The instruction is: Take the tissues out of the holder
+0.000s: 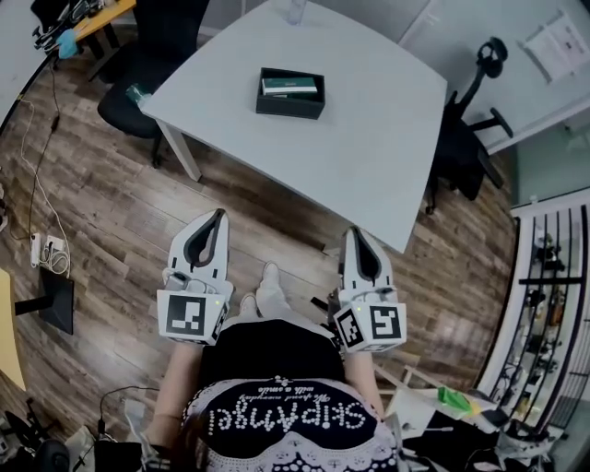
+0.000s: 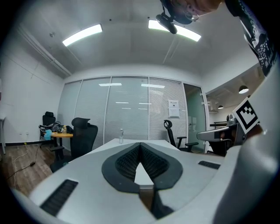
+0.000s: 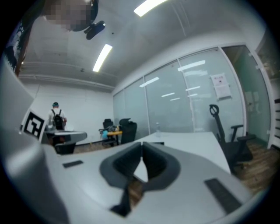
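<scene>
A black open-topped holder (image 1: pixel 290 93) stands on the white table (image 1: pixel 387 138), with a green and white tissue pack (image 1: pixel 289 86) lying inside it. My left gripper (image 1: pixel 218 215) hangs over the wooden floor well short of the table's near edge, its jaws shut with nothing between them. My right gripper (image 1: pixel 356 233) is held level with it to the right, also shut and empty, just below the table's near corner. In the left gripper view the tips (image 2: pixel 140 144) meet in front of the table (image 2: pixel 131 142). The right gripper view shows closed tips (image 3: pixel 142 155) too.
Black office chairs stand at the table's left (image 1: pixel 138 83) and right (image 1: pixel 461 138). A clear bottle (image 1: pixel 296 9) is on the far table edge. Cables and a power strip (image 1: pixel 46 251) lie on the floor at left. A black rack (image 1: pixel 544 304) stands at right. A person with a backpack (image 3: pixel 56 117) is far off.
</scene>
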### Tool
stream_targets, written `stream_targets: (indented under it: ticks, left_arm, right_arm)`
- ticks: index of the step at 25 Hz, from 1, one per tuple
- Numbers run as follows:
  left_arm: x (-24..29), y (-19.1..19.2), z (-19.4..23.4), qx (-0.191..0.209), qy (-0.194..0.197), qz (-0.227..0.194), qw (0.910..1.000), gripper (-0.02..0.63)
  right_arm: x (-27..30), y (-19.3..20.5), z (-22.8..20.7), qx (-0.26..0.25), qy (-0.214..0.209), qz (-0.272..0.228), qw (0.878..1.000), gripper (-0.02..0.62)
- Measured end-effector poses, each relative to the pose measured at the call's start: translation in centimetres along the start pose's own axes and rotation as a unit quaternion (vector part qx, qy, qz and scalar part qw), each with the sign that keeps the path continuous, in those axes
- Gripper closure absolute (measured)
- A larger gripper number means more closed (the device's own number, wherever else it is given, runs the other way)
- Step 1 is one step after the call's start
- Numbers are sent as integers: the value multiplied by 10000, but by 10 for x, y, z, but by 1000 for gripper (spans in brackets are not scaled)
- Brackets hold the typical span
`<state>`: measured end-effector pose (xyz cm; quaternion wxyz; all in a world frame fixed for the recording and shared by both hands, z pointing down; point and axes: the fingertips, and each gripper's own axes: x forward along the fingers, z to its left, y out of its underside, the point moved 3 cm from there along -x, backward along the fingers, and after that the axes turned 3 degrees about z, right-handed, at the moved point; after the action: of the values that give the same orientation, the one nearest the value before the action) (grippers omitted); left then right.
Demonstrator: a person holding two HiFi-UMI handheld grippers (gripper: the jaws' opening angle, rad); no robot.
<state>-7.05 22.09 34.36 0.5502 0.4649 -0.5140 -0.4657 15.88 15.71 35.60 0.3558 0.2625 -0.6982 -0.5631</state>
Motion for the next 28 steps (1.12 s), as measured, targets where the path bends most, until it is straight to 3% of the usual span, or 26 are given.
stream_targets:
  ticks: [15,28]
  left_arm:
    - [75,-11,-13,95,-159,-203,9996,575]
    - [87,-17,-24,149,-334,-265,9990,575]
  right_arm:
    - [65,-20,-59,-34,-273,-40,9996,560]
    - [78,-19,-80,-4,-435,-28,9991,560]
